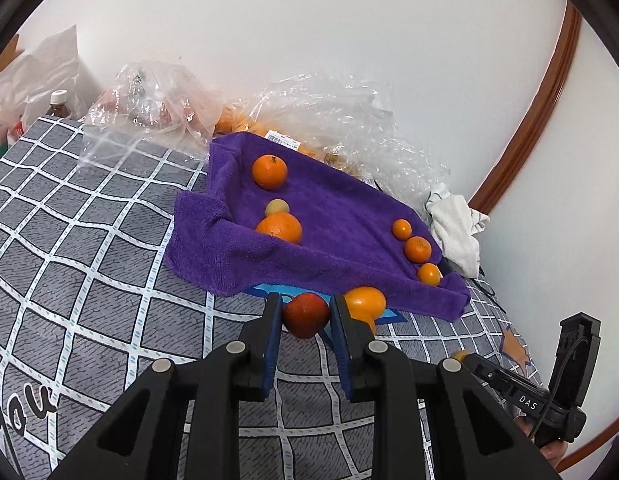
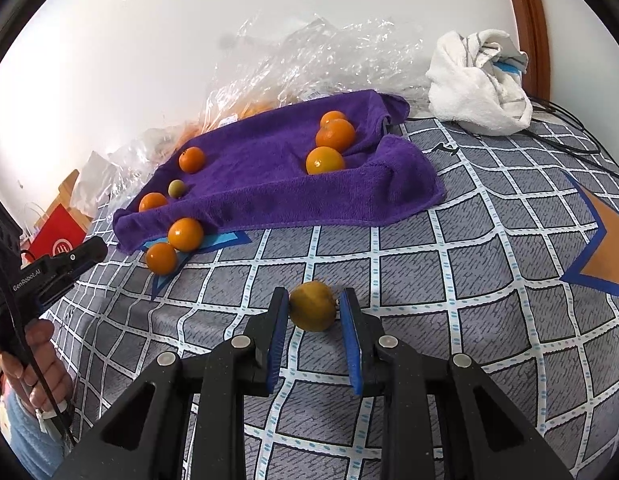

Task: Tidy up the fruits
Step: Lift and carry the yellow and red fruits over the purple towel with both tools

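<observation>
Left claw [image 1: 305,316] clamps a small round red fruit [image 1: 305,314] between its blue pads, held just above the grey grid-patterned bedspread [image 1: 89,240]. Just behind it, an orange citrus fruit [image 1: 365,302] lies at the near edge of the rumpled purple terry towel [image 1: 329,216], on the blue star print.

Right claw [image 2: 314,308] grips a dull yellow-brown round fruit [image 2: 312,306], pads pressing both sides, over the bedspread and well apart from the towel.

On the towel in the left wrist view: two larger oranges [image 1: 270,171] with a small pale green-yellow fruit [image 1: 277,208] between them on the left side; three small oranges [image 1: 417,249] in a row along the right side. Right wrist view shows two loose oranges [image 2: 185,234] touching the towel's near left corner.

Behind the towel, crumpled clear plastic bags [image 1: 349,120] against the white wall, more orange fruit inside. A bunched white cloth [image 2: 477,80] sits right of the towel. A person's hand [image 2: 41,372] holds the left claw's handle.
</observation>
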The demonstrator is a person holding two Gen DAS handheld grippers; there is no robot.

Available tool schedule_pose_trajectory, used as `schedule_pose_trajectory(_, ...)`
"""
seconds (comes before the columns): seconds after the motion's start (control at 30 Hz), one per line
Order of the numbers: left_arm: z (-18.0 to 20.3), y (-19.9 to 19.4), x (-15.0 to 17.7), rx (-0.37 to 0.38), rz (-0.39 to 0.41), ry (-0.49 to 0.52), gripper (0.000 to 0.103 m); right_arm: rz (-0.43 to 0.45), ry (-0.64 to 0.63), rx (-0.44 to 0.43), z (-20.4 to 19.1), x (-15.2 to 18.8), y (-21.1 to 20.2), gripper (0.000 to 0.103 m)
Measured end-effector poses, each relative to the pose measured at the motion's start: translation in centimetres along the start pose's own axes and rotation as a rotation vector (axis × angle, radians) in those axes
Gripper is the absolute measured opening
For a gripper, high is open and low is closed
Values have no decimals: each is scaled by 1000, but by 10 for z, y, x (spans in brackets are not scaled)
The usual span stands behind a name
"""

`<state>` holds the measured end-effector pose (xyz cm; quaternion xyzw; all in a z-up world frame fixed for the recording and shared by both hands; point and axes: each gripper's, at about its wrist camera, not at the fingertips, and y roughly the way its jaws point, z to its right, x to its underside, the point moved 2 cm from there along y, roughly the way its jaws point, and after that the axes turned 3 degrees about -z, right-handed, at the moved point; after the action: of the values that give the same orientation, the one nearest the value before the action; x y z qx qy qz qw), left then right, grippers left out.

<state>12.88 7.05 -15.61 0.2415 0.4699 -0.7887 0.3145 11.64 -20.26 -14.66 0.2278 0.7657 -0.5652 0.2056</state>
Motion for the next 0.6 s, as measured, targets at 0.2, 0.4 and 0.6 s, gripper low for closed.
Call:
schedule_pose_trajectory(0.2,2,0,2,-1,-5,14,23,-26,5,-4,2,-2,7,31)
schedule_pose_trajectory(0.4,5,1,3,-5,-8,33,23,-50,-43,39,-6,-3,14,34)
schedule_pose_trajectory(0.6,3,-2,1,-17,14,27,23,-9,-82,68,-13,-4,7,26)
